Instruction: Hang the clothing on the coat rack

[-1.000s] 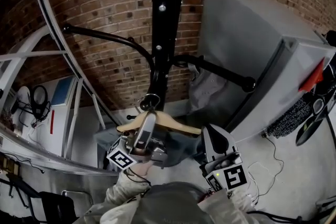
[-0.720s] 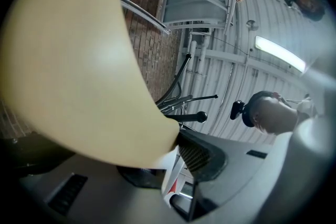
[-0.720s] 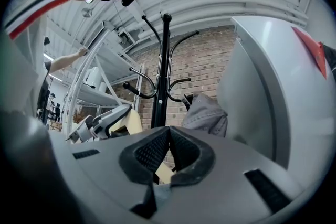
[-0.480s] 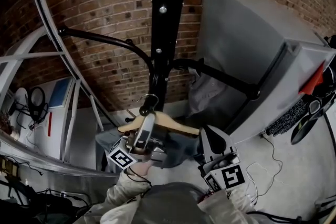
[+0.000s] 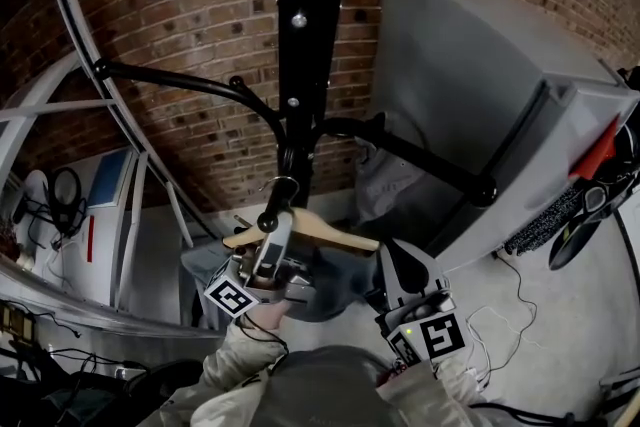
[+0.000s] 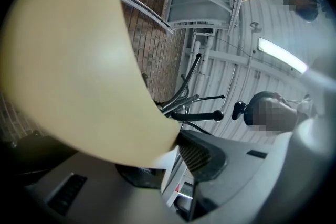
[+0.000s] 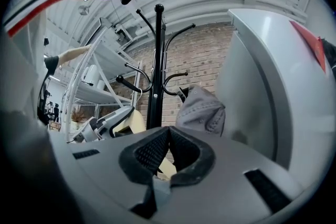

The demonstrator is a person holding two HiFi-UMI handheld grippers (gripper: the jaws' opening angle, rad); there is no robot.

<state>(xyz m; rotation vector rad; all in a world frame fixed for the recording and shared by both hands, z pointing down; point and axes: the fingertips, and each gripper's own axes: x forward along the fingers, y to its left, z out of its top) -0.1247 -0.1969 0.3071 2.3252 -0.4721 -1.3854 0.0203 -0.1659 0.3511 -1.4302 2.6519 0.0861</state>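
Wooden hanger (image 5: 335, 236) in left tongs (image 5: 276, 241), near black coat rack (image 5: 304, 35)

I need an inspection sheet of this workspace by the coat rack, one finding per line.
Surface: bare concrete floor.
Job's things: wooden hanger carrying dark clothing, held beside the coat rack.
Clutter: grey garment on a rack arm.
Grippers: left gripper clamps the hanger; right gripper shut, empty.
Cables: thin cable on the floor.
Surroundings: brick wall, grey cabinet.
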